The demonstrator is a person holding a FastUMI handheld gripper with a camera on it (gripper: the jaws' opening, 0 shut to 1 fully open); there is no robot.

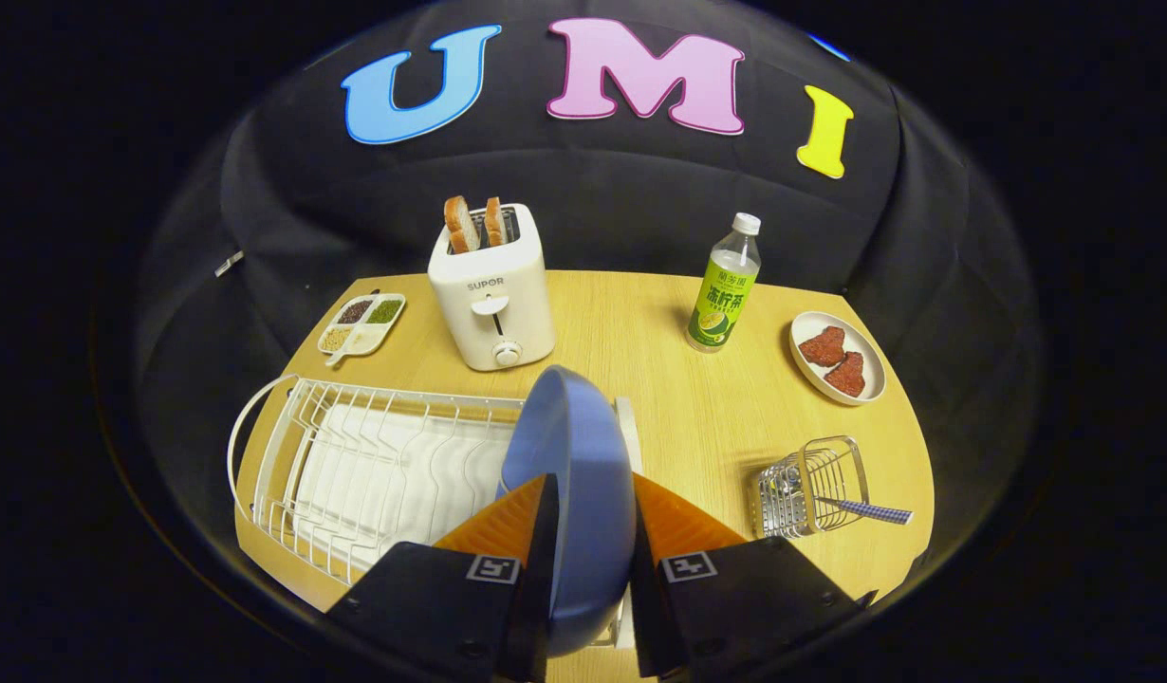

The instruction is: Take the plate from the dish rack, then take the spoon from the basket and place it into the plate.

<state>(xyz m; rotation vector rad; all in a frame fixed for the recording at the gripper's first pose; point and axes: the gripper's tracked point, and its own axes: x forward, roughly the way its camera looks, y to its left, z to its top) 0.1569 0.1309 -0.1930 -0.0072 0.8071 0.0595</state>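
A blue plate (574,455) stands on edge between my two fingers, and my gripper (588,512) is shut on its rim. The plate is at the right end of the white wire dish rack (356,465); whether it still rests in the rack I cannot tell. To the right of my fingers a small wire basket (811,484) lies on the wooden table (640,323). A spoon with a blue checked handle (863,510) sticks out of the basket toward the table's right edge.
Beyond the rack stands a white toaster (493,289) with two bread slices. A divided dish of grains (362,324) lies to its left. A green-labelled bottle (724,285) and a plate with two red pieces (837,358) sit at the back right.
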